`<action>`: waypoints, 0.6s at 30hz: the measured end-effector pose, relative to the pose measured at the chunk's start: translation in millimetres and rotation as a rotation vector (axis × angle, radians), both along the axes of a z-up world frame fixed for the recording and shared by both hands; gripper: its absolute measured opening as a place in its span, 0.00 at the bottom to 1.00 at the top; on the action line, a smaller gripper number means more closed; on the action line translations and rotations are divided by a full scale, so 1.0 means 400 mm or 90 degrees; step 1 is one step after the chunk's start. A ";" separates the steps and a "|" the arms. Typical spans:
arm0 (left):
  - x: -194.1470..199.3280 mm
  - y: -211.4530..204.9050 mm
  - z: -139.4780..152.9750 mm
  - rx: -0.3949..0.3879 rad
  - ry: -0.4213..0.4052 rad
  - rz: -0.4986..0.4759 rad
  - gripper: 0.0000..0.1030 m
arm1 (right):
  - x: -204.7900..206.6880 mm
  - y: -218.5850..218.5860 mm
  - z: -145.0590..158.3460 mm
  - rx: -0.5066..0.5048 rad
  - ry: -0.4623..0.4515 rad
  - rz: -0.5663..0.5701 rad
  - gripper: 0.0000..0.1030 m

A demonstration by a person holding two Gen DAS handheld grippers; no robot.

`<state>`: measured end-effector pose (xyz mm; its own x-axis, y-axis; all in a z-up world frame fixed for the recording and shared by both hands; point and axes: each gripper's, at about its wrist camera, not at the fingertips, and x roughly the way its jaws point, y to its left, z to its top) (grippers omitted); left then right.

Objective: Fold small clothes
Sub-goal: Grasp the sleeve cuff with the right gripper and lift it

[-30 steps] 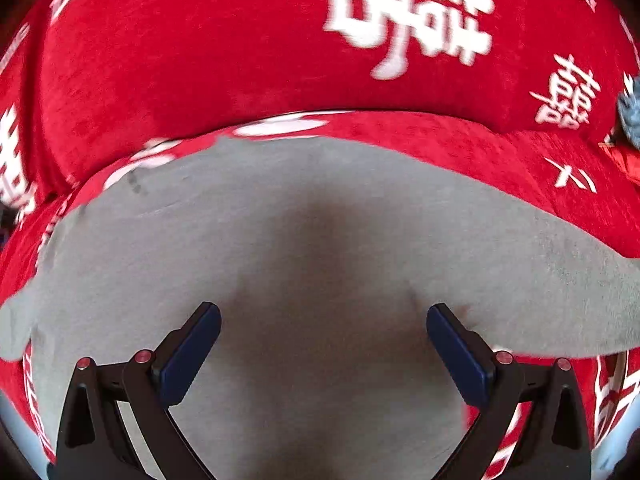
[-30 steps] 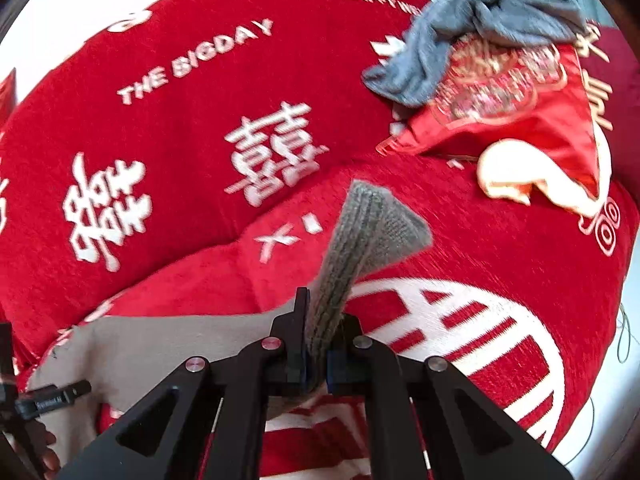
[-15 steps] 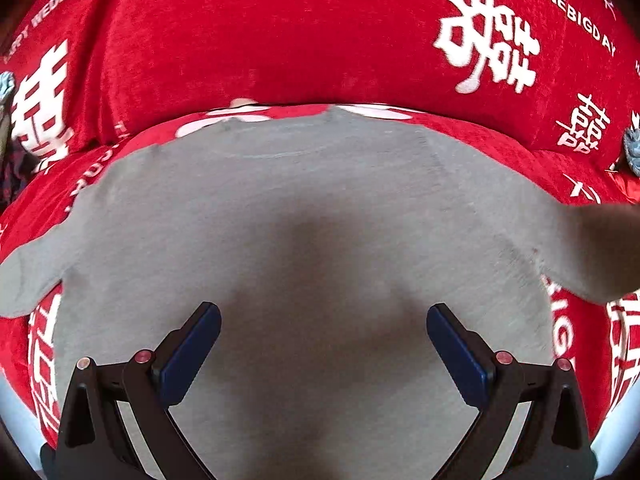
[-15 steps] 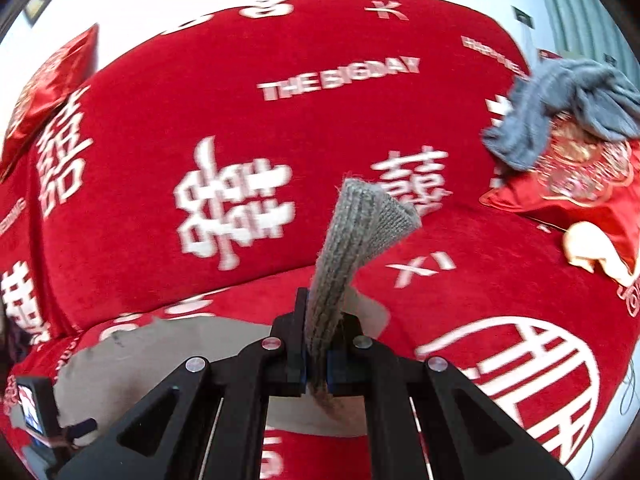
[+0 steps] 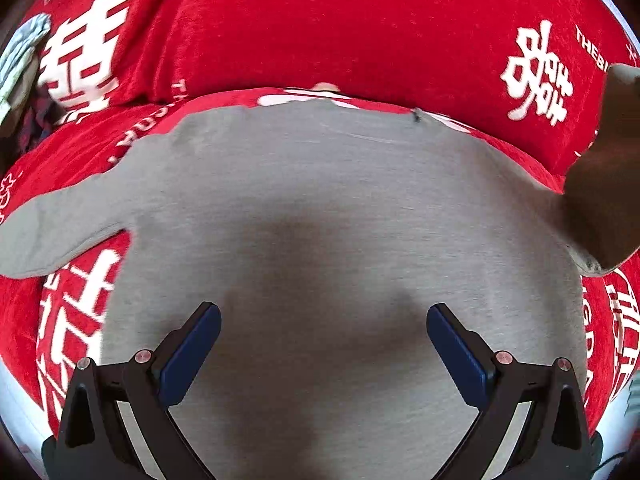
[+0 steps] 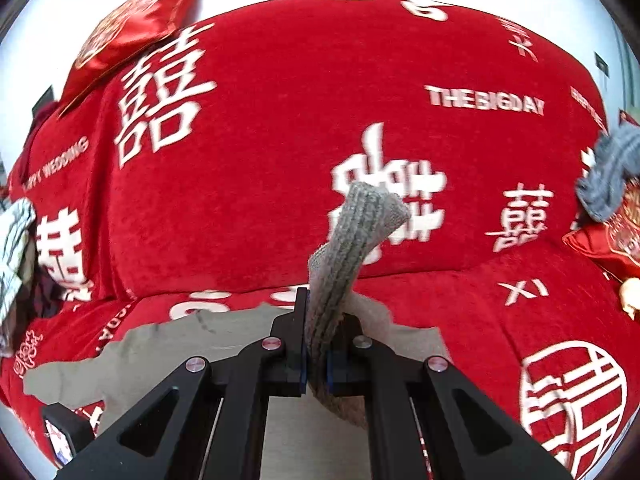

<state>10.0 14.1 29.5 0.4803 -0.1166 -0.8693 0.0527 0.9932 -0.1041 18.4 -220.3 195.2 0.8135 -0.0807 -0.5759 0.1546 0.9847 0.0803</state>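
A small grey sweater [image 5: 340, 208] lies flat on the red sofa seat [image 5: 592, 312], its left sleeve [image 5: 56, 232] spread out to the side. My left gripper [image 5: 323, 332] hovers open over the sweater's body, nothing between its blue pads. In the right wrist view my right gripper [image 6: 316, 356] is shut on the ribbed cuff [image 6: 356, 240] of the sweater's right sleeve, which sticks up past the fingers. That raised sleeve [image 5: 608, 184] shows dark at the right edge of the left wrist view. The sweater's body [image 6: 192, 340] lies below and left of the right gripper.
The red sofa backrest [image 6: 320, 120] with white characters rises behind the seat. A shiny red cushion [image 6: 132, 32] sits at its upper left. A grey-blue knit garment [image 6: 608, 176] lies on a red cushion [image 6: 608, 244] at the right. Striped cloth [image 6: 14, 248] lies at the left.
My right gripper has carried the sleeve cuff leftward and up across the sofa. My left gripper has slid left over the sweater; the whole body and left sleeve now show.
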 end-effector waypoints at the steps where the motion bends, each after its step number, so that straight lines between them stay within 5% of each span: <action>1: -0.002 0.019 0.000 -0.004 -0.001 0.005 1.00 | 0.008 0.031 -0.007 -0.010 0.003 0.007 0.06; 18: -0.039 0.269 -0.012 -0.068 -0.006 0.094 1.00 | 0.117 0.456 -0.223 -0.111 0.101 0.143 0.06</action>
